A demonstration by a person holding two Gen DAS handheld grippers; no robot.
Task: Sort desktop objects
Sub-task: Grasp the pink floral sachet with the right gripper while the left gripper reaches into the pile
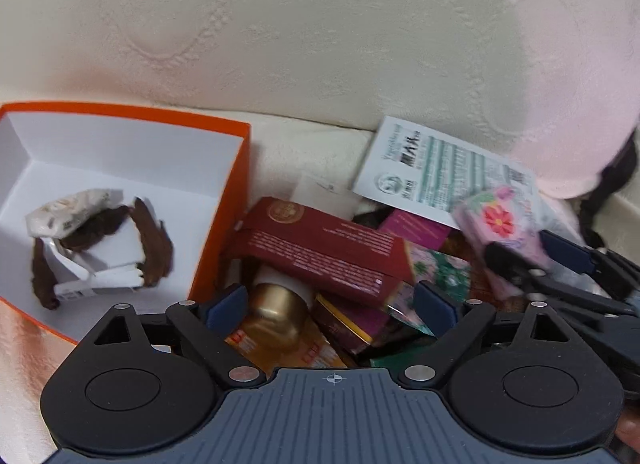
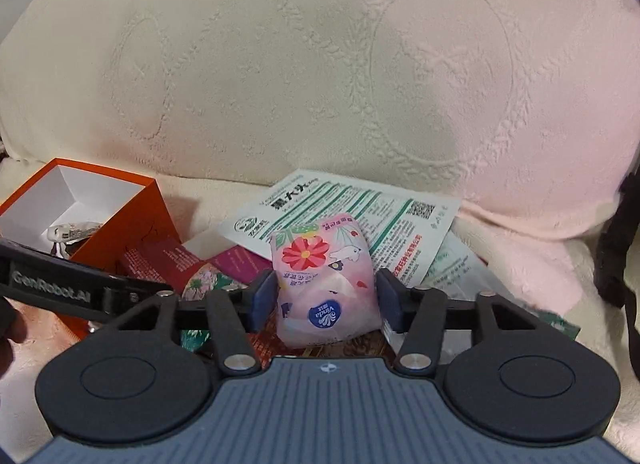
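Observation:
My right gripper [image 2: 326, 300] is shut on a pink flowered tissue pack [image 2: 324, 284] and holds it over the pile; the pack also shows in the left wrist view [image 1: 500, 223]. My left gripper [image 1: 330, 300] is open, low over a pile of objects: a gold-capped bottle [image 1: 276, 312], a dark red box [image 1: 320, 252], a purple box [image 1: 352, 324]. An orange box [image 1: 224, 203] with white inside stands to the left and holds a white wrapper and brown pieces [image 1: 96, 240].
A white printed leaflet [image 1: 436, 171] lies behind the pile, against a cream embossed cushion [image 1: 320, 43]. A black strap [image 2: 616, 256] hangs at the right. The orange box also shows in the right wrist view [image 2: 132, 219].

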